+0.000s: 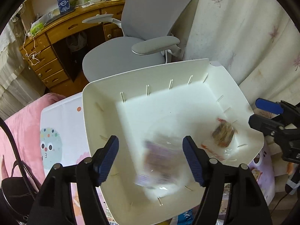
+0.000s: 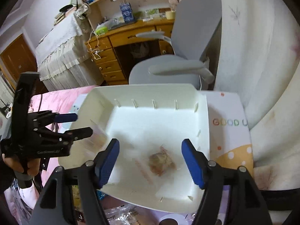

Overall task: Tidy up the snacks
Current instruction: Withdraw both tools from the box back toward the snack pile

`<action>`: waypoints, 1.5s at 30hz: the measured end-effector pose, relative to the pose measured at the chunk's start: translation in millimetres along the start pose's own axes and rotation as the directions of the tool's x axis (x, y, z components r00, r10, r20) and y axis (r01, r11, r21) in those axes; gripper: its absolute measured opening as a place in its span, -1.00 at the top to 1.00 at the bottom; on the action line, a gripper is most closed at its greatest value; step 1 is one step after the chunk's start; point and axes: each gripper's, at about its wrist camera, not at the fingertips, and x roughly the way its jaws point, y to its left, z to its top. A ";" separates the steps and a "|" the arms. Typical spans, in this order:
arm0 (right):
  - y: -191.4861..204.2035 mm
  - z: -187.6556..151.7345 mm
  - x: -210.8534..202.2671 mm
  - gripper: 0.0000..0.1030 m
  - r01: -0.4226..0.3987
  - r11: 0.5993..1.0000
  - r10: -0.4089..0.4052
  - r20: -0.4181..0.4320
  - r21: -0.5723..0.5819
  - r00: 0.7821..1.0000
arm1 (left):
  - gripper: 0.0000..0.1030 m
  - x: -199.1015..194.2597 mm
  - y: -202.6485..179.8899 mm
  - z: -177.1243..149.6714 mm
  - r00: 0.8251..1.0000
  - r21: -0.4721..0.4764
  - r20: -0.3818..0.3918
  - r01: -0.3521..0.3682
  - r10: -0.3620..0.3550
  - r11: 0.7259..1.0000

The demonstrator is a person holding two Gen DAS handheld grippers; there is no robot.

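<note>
A white plastic bin sits on a patterned cloth. A clear snack packet with a brownish pastry lies on the bin floor. A second packet with purple print shows blurred in mid-air or just landed inside the bin, between my left fingers' line of sight. My left gripper is open and empty above the bin's left side. My right gripper is open and empty over the bin's near right part.
More snack packets lie on the cloth in front of the bin. A grey office chair and a wooden desk stand behind. A pink blanket lies to the left, a white curtain to the right.
</note>
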 end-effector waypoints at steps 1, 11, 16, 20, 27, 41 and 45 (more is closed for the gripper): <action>-1.8 -0.5 1.1 -0.33 0.005 1.000 -0.005 0.000 0.002 1.000 | -0.40 -1.9 0.0 0.3 1.000 -0.004 0.000 -0.014 0.014 1.000; 1.8 -10.2 -34.7 -0.36 0.019 1.000 -0.021 0.061 0.022 0.998 | -0.41 -51.1 -13.0 -19.9 0.999 -0.028 0.036 -0.027 0.028 0.999; 20.0 -24.9 -78.8 -0.45 0.019 1.000 -0.016 0.124 -0.023 0.992 | -0.50 -91.2 -27.6 -33.5 0.995 -0.028 0.098 0.019 -0.016 0.999; 37.1 -43.2 -115.2 -0.48 0.009 0.998 0.000 0.161 -0.056 0.987 | -0.51 -122.1 -40.2 -54.4 0.990 -0.007 0.141 0.029 -0.028 1.000; 68.2 -96.2 -173.5 -0.51 0.014 0.994 0.007 0.193 -0.105 0.981 | -0.62 -175.6 -60.3 -103.0 0.977 0.039 0.209 0.025 -0.033 0.999; 78.6 -210.5 -208.4 -0.52 0.064 0.998 -0.065 0.141 0.013 0.988 | -0.69 -234.6 -102.3 -201.8 0.962 0.116 0.266 0.039 -0.069 0.993; 77.7 -239.9 -211.4 -0.52 0.102 0.995 -0.103 0.123 0.013 0.987 | -0.69 -237.0 -107.3 -222.7 0.966 0.090 0.240 0.072 -0.092 0.993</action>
